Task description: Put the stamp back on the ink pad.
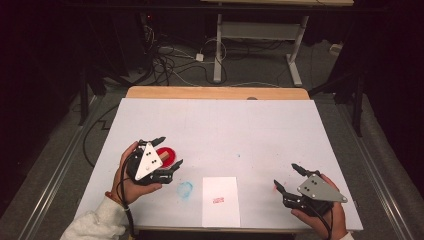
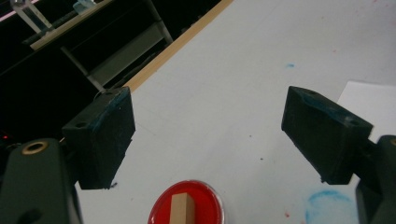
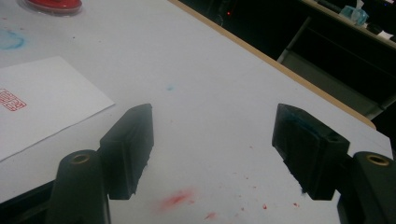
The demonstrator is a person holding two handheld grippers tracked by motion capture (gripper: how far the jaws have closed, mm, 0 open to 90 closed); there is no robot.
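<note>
A person at a white table (image 1: pixel 260 125) holds a two-fingered gripper in each hand. The left gripper (image 1: pixel 169 152) hangs over a round red ink pad (image 1: pixel 166 154) at the near left; its fingers (image 2: pixel 100 135) stand wide apart and clamp nothing. A small wooden stamp (image 2: pixel 182 211) stands upright in the middle of the ink pad, between and below the fingers and apart from both. The right gripper (image 1: pixel 288 177) rests at the near right over bare table, its fingers (image 3: pixel 128 149) also apart and empty. A sheet of white paper (image 1: pixel 220 200) lies near the front edge between the two hands and carries a red stamped mark (image 1: pixel 218 200). A blue smudge (image 1: pixel 185 189) lies just left of the paper, and red smears (image 3: pixel 175 199) mark the table under the right gripper.

Risks, as a judgement: if the left fingers close off-centre, they may tip the stamp or drag the ink pad sideways. An inked stamp face carried low over the table could add smears. A weak grip could drop the stamp onto the paper.

Hard to make out: the stamp's lower part is cut off in the left gripper view, and the left gripper's plate covers part of the ink pad in the high view. The characters of the mark are too small to read.
</note>
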